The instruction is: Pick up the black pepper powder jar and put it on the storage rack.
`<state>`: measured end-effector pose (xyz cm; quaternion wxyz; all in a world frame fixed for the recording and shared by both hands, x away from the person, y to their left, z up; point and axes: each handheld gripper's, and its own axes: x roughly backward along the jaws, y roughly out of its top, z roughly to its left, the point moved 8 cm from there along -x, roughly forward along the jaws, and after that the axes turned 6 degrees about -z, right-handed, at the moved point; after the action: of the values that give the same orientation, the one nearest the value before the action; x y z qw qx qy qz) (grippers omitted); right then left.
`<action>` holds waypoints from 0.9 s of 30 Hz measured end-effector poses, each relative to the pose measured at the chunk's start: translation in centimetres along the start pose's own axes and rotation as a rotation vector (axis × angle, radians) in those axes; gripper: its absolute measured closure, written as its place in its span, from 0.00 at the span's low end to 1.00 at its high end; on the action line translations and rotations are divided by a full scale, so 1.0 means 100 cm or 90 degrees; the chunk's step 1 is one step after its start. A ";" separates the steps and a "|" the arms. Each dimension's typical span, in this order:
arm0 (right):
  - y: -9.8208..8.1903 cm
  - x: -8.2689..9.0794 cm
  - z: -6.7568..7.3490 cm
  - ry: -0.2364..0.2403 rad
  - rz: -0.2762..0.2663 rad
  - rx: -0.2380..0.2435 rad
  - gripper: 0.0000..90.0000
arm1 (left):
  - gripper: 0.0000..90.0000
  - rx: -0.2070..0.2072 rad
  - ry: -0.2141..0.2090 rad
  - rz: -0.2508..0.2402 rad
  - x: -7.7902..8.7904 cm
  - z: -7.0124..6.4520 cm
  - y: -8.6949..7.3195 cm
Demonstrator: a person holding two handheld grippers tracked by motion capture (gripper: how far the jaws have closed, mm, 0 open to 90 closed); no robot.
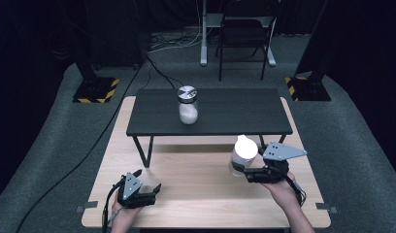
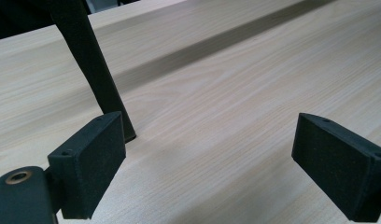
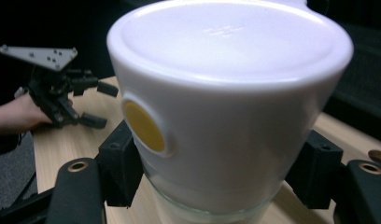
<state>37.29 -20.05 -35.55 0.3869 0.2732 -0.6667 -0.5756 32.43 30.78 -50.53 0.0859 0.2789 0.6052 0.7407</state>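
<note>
We start with the white-capped container [image 3: 226, 107]: a glass body under a broad white cap with a yellow round spot on its side. It sits between the black pads of the right tool [image 1: 252, 171], which pinch it just below the cap, at the right front of the light wooden surface [image 1: 196, 184]. In the high view the container [image 1: 243, 154] appears to be off the surface, carried upright.

We judge the step in hand to be the lift and carry of this container. Where it is bound we cannot tell for sure; a likely place is the dark raised shelf [image 1: 225, 114] at the back, where a glass jar with a metal lid [image 1: 188, 104], part filled with something white, already stands. If so, the next move calls for keeping the container upright, clearing the shelf's front edge, and setting it down apart from the jar before the pads let go.

The right hand [image 1: 283, 189] comes in from the bottom edge with the tool pointing towards the middle of the surface, its grey plate on top. The left tool [image 1: 138, 191] rests low at the left front, jaws spread wide with nothing between them; the left gripper view shows bare wood and one dark leg of the shelf [image 2: 93, 70] ahead.
</note>
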 end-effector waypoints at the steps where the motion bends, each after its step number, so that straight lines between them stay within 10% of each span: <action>1: 0.005 0.000 -0.001 -0.002 -0.002 0.002 0.33 | 0.10 0.000 0.000 0.000 0.000 0.000 0.000; 13: 0.062 -0.008 -0.021 -0.048 -0.048 -0.015 0.33 | 0.10 0.000 0.000 0.001 0.000 0.000 0.000; 27: 0.091 -0.046 -0.055 -0.152 -0.004 -0.054 0.33 | 0.10 0.000 -0.002 0.003 0.000 0.000 0.000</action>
<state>45.06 -17.69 -27.38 0.3142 0.1883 -0.6821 -0.6329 32.49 30.79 -50.50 0.0850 0.2811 0.6046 0.7404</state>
